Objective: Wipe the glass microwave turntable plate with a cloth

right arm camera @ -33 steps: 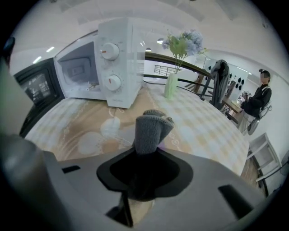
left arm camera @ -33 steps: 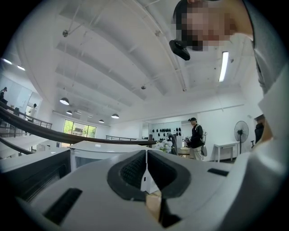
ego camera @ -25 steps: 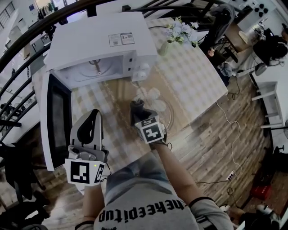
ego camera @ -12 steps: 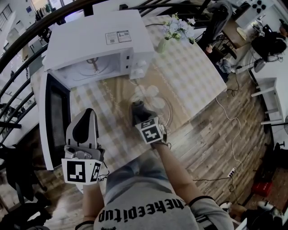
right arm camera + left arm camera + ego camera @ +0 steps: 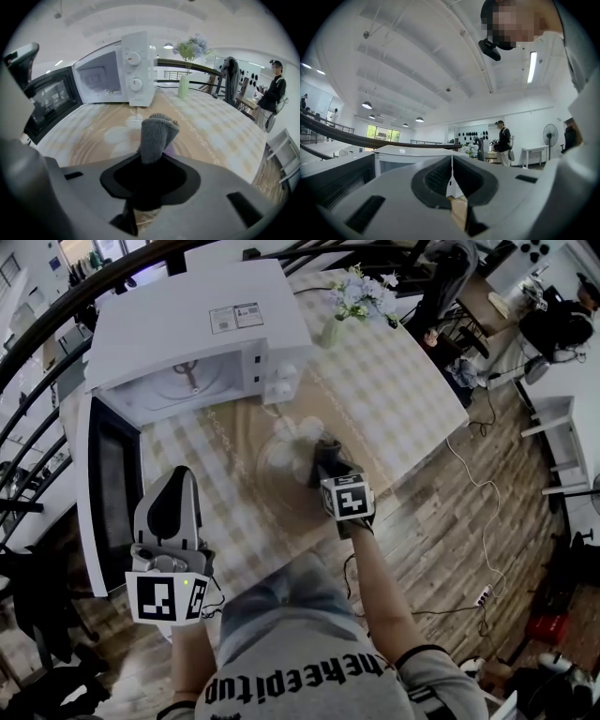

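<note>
The clear glass turntable plate [image 5: 277, 457] lies flat on the checked tablecloth in front of the open microwave [image 5: 192, 343]. My right gripper [image 5: 325, 461] is shut on a grey cloth [image 5: 328, 454] and holds it at the plate's right part. In the right gripper view the cloth [image 5: 157, 133] sticks up from the jaws over the plate [image 5: 108, 137]. My left gripper [image 5: 181, 478] is shut on nothing and hangs off the table's near edge, beside the microwave door [image 5: 111, 493]. In the left gripper view its tips [image 5: 451, 178] point level toward the room.
A vase of flowers [image 5: 352, 301] stands on the table [image 5: 412, 381] behind the plate, right of the microwave. The open door juts out at the left. A person [image 5: 273, 96] stands far off at the right, near desks and a fan.
My right gripper has slid the cloth to the right across the plate. The left gripper has stayed almost where it was.
</note>
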Demonstrator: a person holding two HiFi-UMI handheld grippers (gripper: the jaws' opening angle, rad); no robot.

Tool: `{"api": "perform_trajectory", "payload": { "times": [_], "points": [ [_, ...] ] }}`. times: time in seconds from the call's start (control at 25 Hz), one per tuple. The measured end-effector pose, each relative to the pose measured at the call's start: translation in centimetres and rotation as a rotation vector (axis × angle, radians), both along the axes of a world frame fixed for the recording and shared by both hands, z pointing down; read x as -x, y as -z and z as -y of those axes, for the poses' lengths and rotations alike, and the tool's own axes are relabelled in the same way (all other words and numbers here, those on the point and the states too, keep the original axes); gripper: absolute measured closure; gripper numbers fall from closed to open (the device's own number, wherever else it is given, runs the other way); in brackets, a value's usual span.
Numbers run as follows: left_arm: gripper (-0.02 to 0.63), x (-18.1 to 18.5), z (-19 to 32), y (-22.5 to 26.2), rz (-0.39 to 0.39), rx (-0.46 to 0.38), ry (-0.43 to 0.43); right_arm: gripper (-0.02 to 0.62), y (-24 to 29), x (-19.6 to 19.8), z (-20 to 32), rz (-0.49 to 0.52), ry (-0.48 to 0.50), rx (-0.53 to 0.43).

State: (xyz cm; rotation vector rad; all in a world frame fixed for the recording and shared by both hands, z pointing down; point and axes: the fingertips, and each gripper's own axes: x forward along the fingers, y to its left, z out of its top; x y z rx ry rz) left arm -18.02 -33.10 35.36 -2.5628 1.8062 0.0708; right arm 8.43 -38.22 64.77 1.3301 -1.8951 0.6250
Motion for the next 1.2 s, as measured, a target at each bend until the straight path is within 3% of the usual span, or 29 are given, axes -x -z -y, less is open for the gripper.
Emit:
{"api": "perform_trajectory", "payload": {
  "times": [0.32, 0.52, 0.64, 0.84, 0.96, 1.08, 1.2],
  "points": [
    [0.594, -0.9, -0.1, 0.2, 0.0, -0.003, -0.013, 0.483, 0.0, -6.0, 0.3, -0.04, -0.121, -0.007],
    [0.594, -1.1, -0.5, 0.3, 0.0, -0.006, -0.014, 0.485, 0.2, -6.4, 0.2, -0.061, -0.138, -0.006],
    [0.594, -1.3, -0.7, 0.4, 0.001, -0.01, -0.018, 0.486, 1.2, -3.8, -0.7, -0.062, -0.065, -0.006],
    [0.594, -1.4, -1.0, 0.5, -0.002, -0.012, -0.018, 0.485, 2.5, 6.7, -5.0, 0.074, 0.164, 0.002],
    [0.594, -1.4, -1.2, 0.6, 0.0, -0.013, -0.017, 0.486, 1.8, 11.7, -8.0, 0.065, 0.32, 0.027],
    [0.594, -1.2, -1.6, 0.5, 0.0, -0.012, -0.012, 0.486, 0.7, 13.2, -9.4, 0.027, 0.389, 0.031],
    [0.594, -1.3, -1.9, 0.5, 0.002, -0.012, -0.014, 0.486, 0.4, 12.3, -9.3, 0.047, 0.364, 0.03]
  ]
}}
